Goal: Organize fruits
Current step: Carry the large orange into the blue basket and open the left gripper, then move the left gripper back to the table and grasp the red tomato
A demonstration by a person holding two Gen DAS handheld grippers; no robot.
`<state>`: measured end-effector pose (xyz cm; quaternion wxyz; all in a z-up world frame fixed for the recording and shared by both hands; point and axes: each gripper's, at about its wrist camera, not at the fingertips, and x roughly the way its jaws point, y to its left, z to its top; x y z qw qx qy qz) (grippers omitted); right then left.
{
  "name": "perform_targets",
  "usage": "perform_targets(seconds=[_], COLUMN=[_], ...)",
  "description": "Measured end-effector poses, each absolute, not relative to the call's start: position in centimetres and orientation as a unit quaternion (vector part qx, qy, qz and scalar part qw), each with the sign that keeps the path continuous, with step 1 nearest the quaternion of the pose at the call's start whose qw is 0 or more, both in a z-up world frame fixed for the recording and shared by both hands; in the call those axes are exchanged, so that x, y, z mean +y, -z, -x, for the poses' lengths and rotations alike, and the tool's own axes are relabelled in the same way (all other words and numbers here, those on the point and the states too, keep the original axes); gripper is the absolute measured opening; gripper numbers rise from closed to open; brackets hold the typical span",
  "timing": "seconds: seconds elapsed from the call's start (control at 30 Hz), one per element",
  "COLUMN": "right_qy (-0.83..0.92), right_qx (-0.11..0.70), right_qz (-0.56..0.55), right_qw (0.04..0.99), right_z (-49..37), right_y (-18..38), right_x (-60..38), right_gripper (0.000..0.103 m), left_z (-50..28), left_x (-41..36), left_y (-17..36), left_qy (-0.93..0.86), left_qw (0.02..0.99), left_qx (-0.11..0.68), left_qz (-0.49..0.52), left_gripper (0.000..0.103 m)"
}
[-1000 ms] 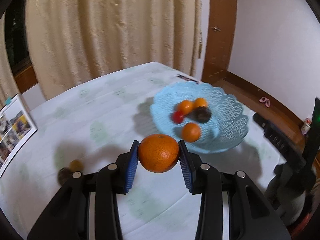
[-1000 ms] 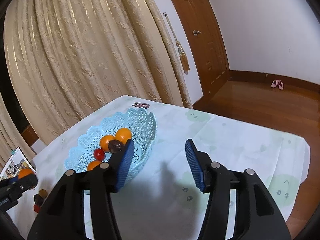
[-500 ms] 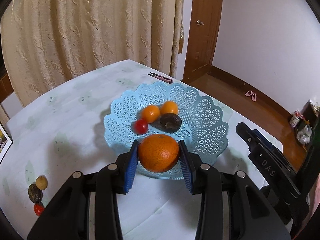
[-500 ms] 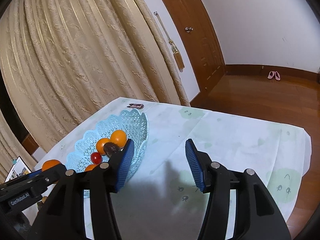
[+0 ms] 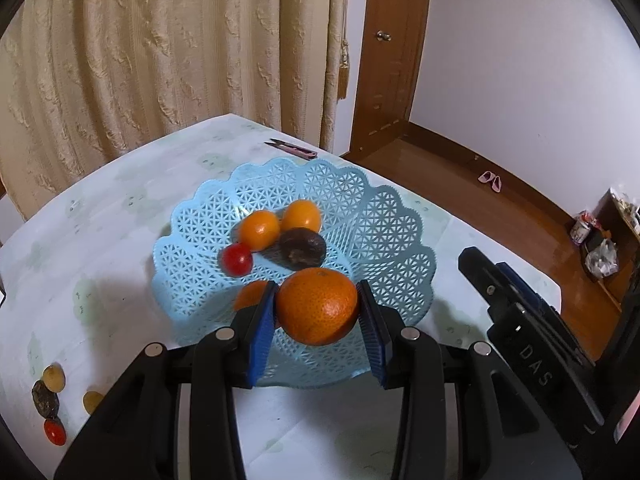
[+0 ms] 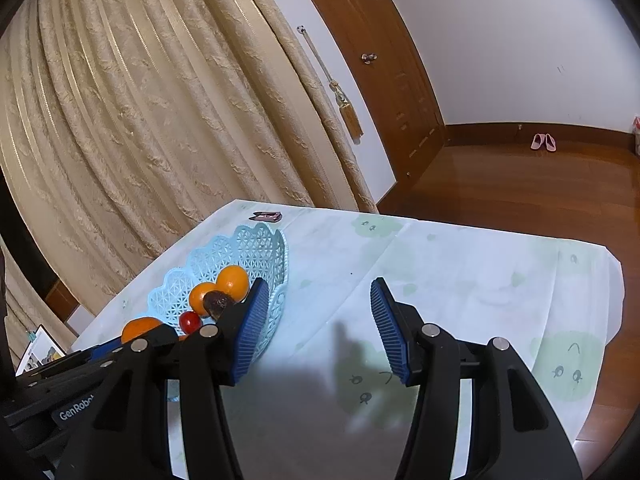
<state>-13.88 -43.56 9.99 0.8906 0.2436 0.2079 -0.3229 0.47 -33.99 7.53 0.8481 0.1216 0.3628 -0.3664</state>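
Left gripper (image 5: 318,312) pinches an orange (image 5: 317,305) above the near rim of the blue basket (image 5: 384,216), mid-table. Right gripper (image 6: 316,326) is spread, holding nothing. Five fruits lie in the basket; four small fruits (image 5: 50,400) wait near the table's left edge.

Large round orange (image 5: 318,306): dimpled peel, held above the near rim of the basket. Pale blue plastic lattice basket (image 5: 384,220), scalloped rim, upright on the table: holds three small oranges (image 5: 259,229), one red cherry tomato (image 5: 237,260), one dark brown wrinkled fruit (image 5: 302,248). Outside, left of basket: two yellowish fruits (image 5: 54,377), one dark fruit, one small red tomato.
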Motion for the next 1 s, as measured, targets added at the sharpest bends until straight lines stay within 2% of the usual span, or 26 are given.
perform_targets(seconds=[0.07, 0.13, 0.17, 0.63, 0.9, 0.97, 1.0], right_qy=[0.323, 0.323, 0.324, 0.308, 0.295, 0.287, 0.284], right_qx=[0.207, 0.206, 0.206, 0.211, 0.203, 0.207, 0.208], right_qz=[-0.245, -0.246, -0.247, -0.25, -0.253, -0.245, -0.24], right_qw=[0.89, 0.89, 0.89, 0.893, 0.899, 0.903, 0.905], right_z=[14.0, 14.0, 14.0, 13.7, 13.3, 12.8, 12.6], right_y=[-10.0, -10.0, -10.0, -10.1, -11.1, -11.3, -11.4], right_x=[-43.6, -43.7, -43.7, -43.8, -43.1, -42.3, -41.9], right_gripper=[0.055, 0.055, 0.055, 0.055, 0.055, 0.058, 0.063], left_z=[-0.4, -0.3, -0.3, 0.6, -0.6, -1.0, -1.2], left_x=[-34.0, -33.9, -33.7, -28.9, -23.5, -22.1, -21.1], left_y=[-7.6, -7.8, -8.0, -11.5, -11.8, -11.8, -11.8], left_qy=[0.364, 0.362, 0.36, 0.338, 0.296, 0.283, 0.274], left_qw=[0.85, 0.852, 0.855, 0.881, 0.898, 0.902, 0.904], left_qx=[0.36, 0.359, 0.354, 0.314, 0.317, 0.318, 0.319], left_qz=[-0.123, -0.122, -0.122, -0.101, -0.079, -0.075, -0.071], left_gripper=[0.043, 0.059, 0.06, 0.073, 0.074, 0.074, 0.074])
